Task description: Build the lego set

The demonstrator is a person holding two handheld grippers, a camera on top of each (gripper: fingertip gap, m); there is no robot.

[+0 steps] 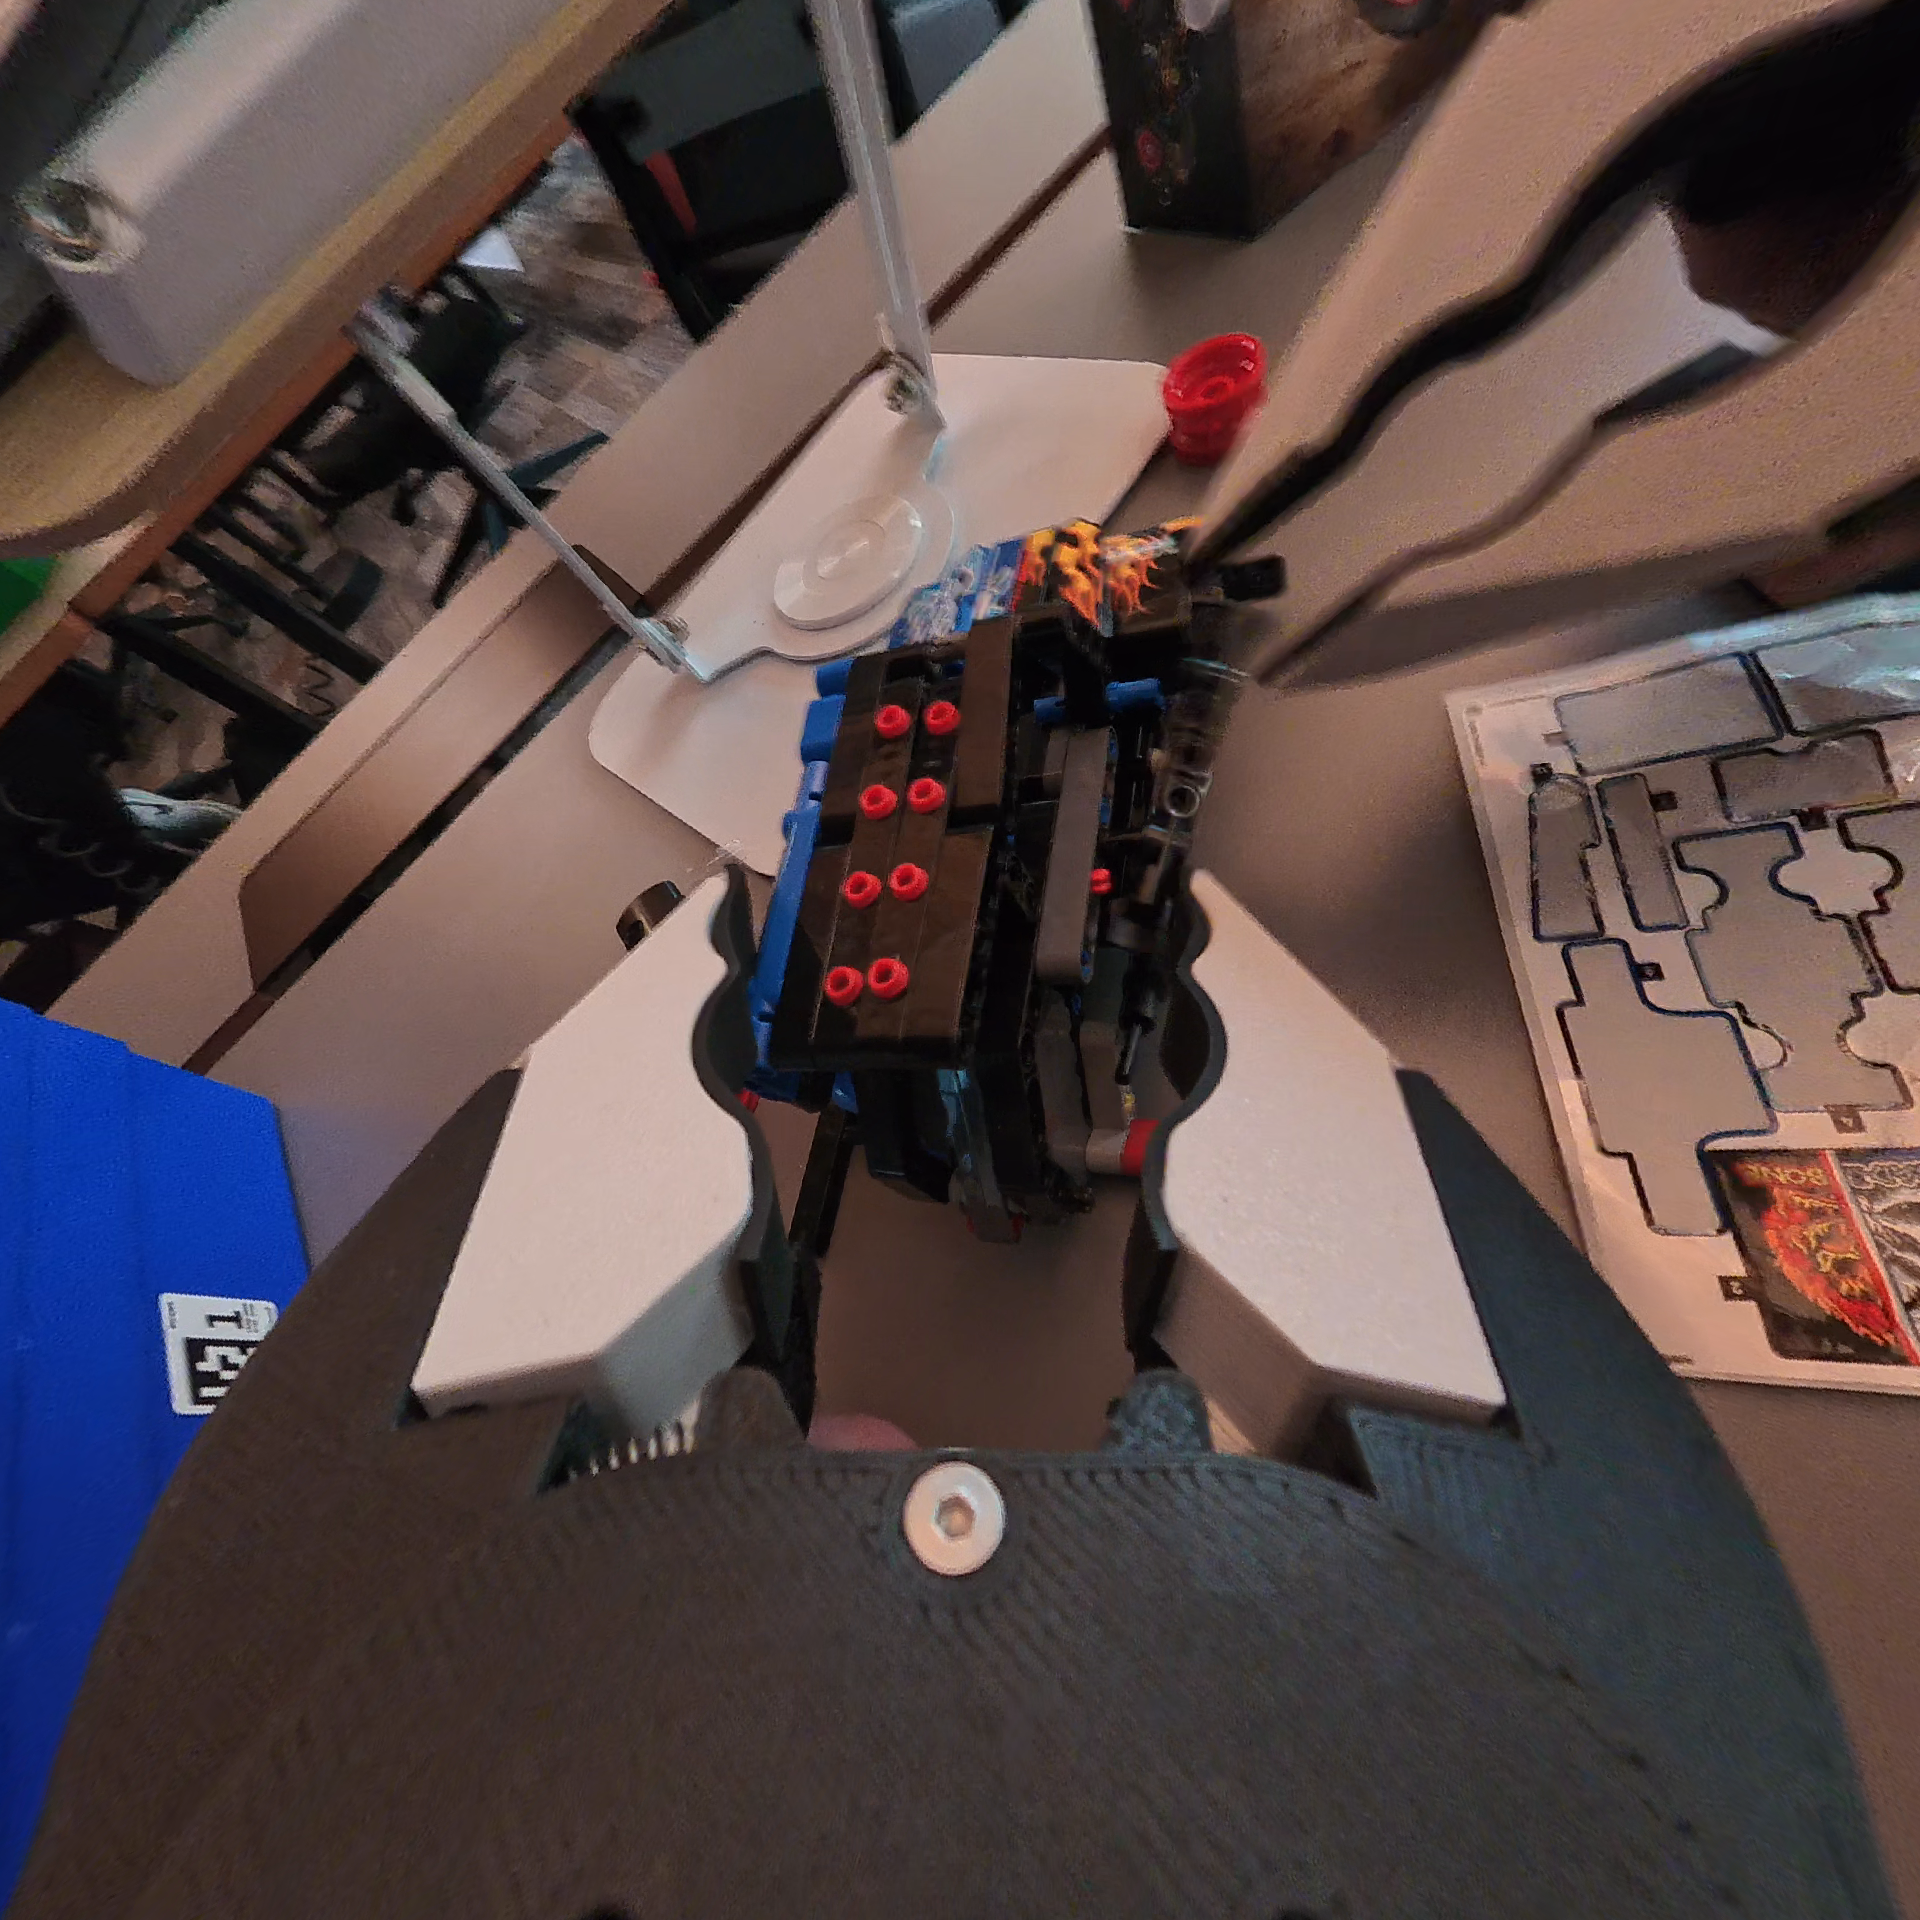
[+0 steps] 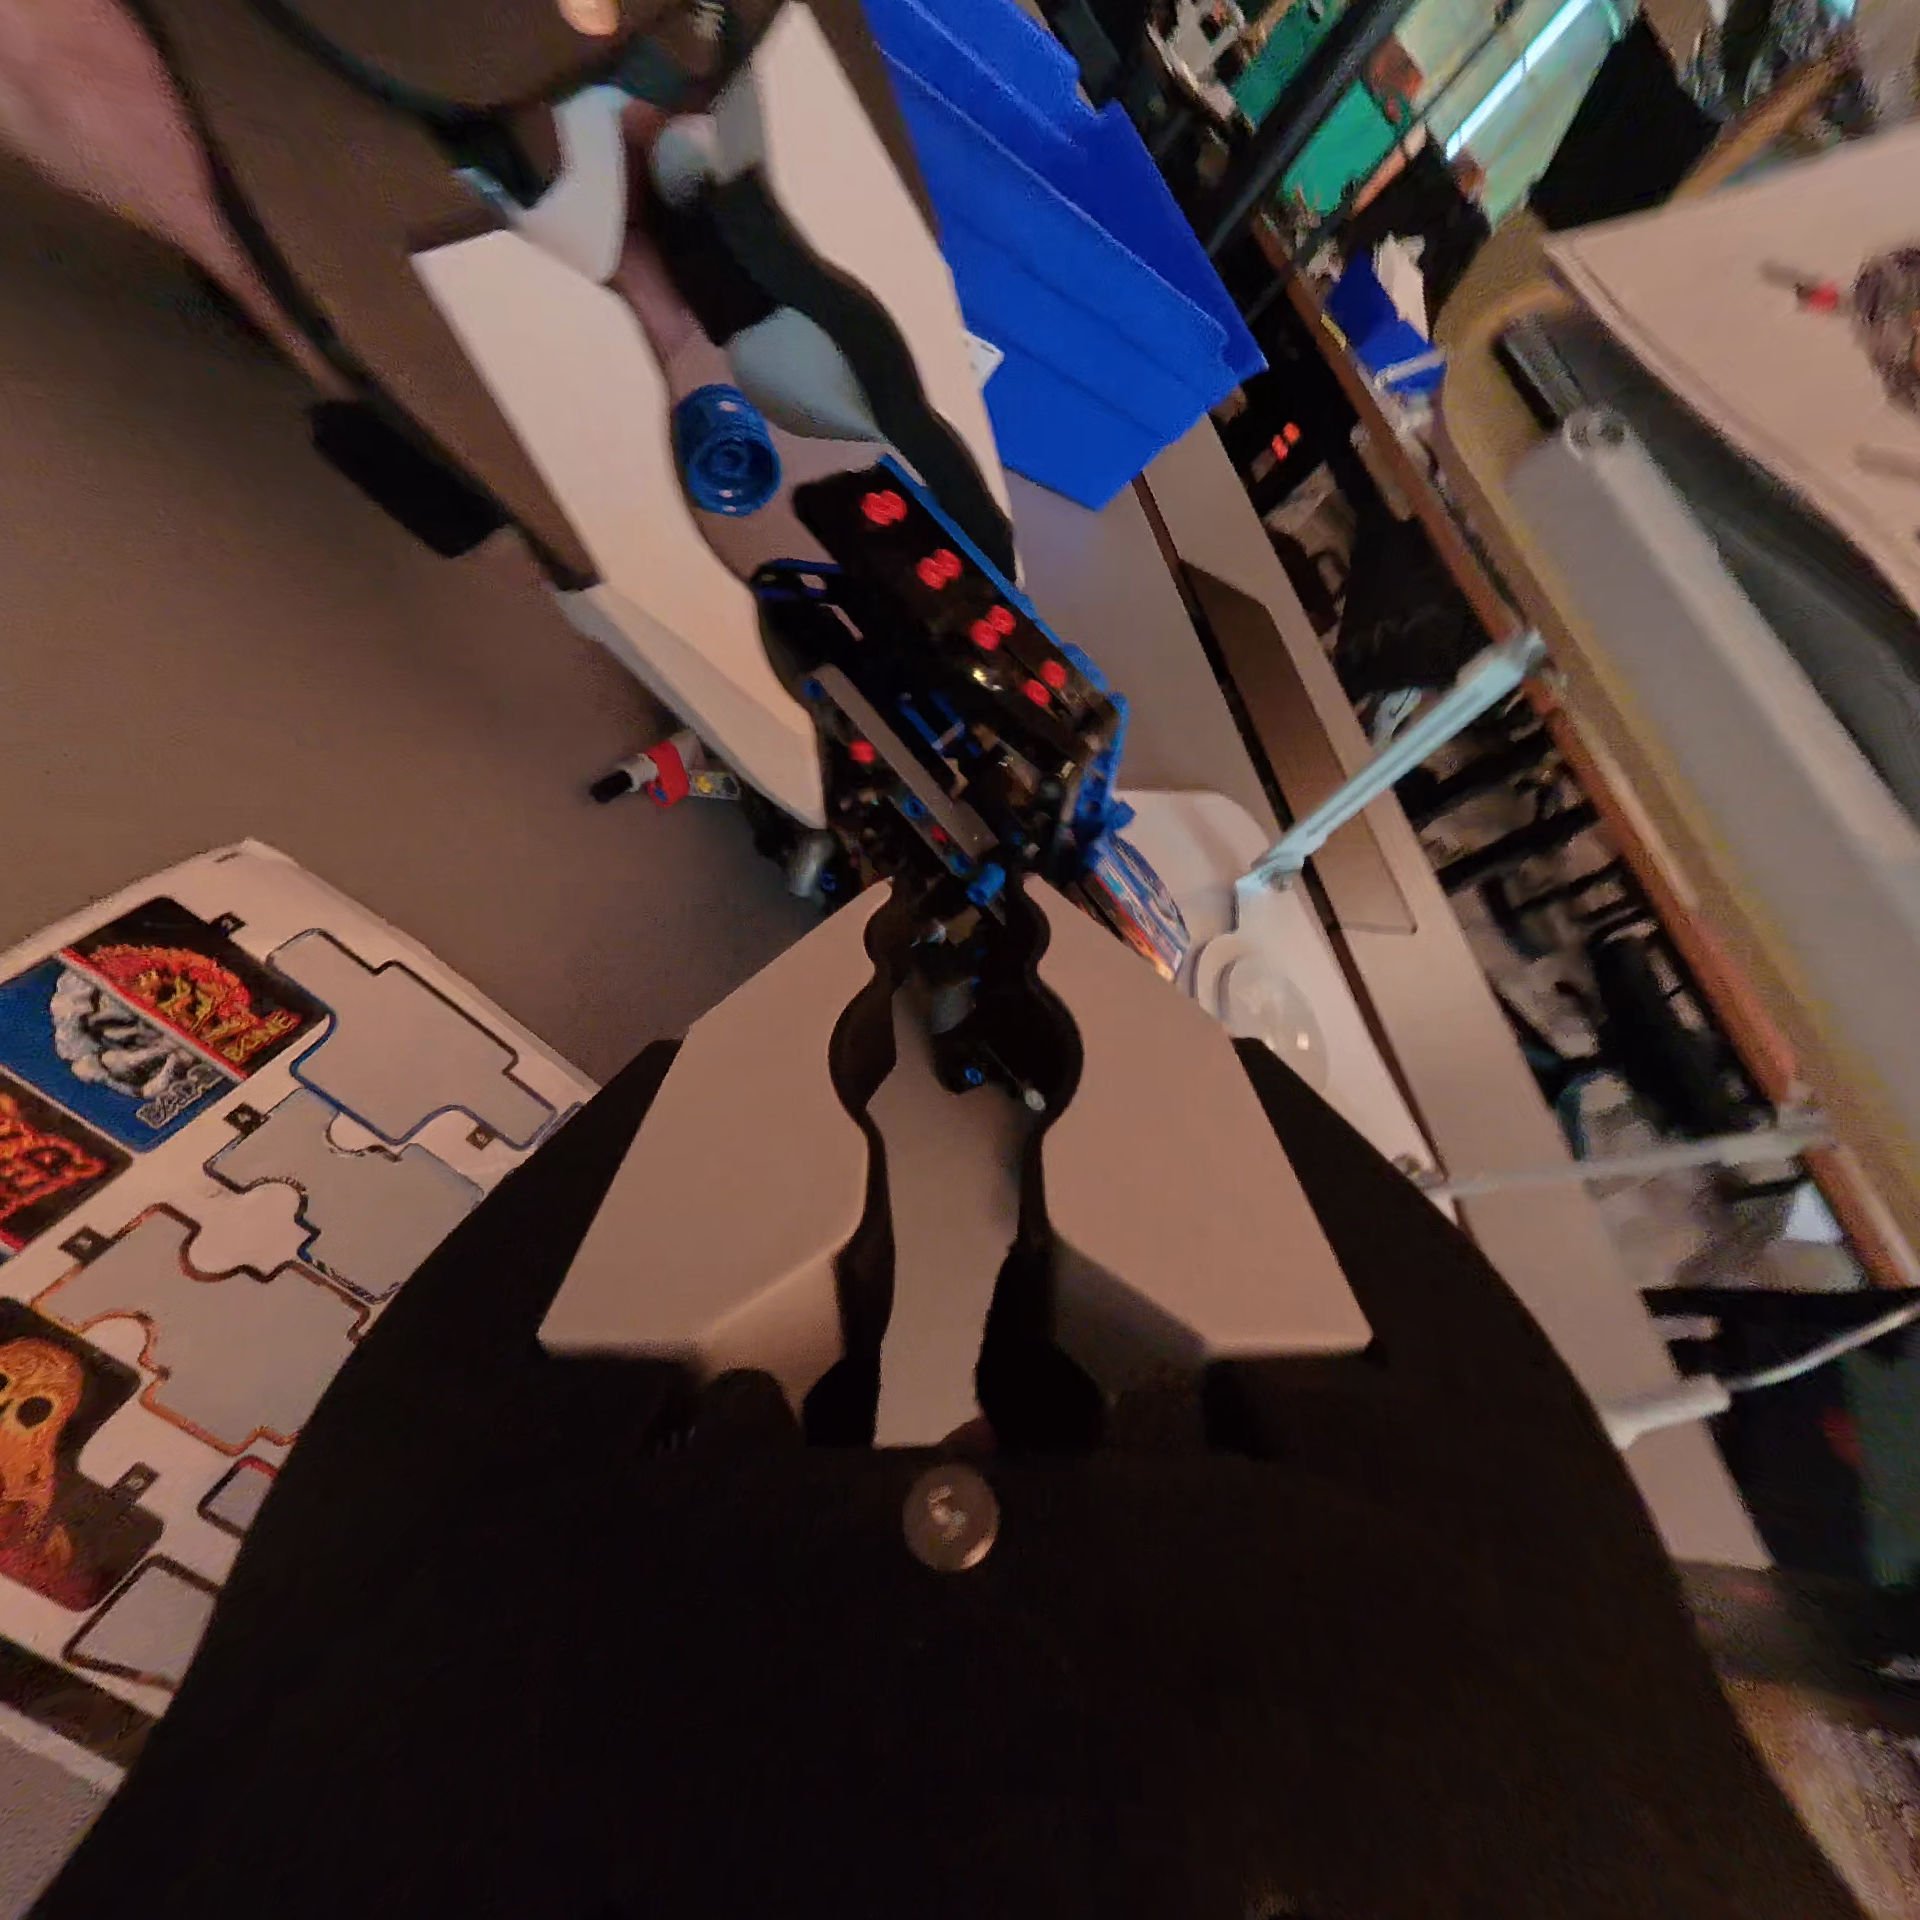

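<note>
A black Lego model (image 1: 935, 862) with paired red pins, blue side parts and a flame sticker is held off the grey table. My left gripper (image 1: 961, 894) is shut on its near end, one finger on each side. My right gripper (image 1: 1205, 545) comes in from the upper right, its tips pinched on the model's far end by the flame sticker. In the right wrist view, the right gripper (image 2: 956, 894) is shut on the near end of the model (image 2: 956, 665). The left gripper (image 2: 909, 686) holds the other end from above.
A sticker sheet (image 1: 1704, 987) lies at the right and shows in the right wrist view (image 2: 260, 1195). A red wheel hub (image 1: 1214, 395), a blue wheel hub (image 2: 727, 462) and a small red-and-grey piece (image 2: 665, 779) lie on the table. A white stand base (image 1: 1039, 436) and a blue bin (image 1: 104, 1299) are nearby. Between my right fingertips and the red wheel hub (image 1: 1214, 395) there is roughly 15 cm.
</note>
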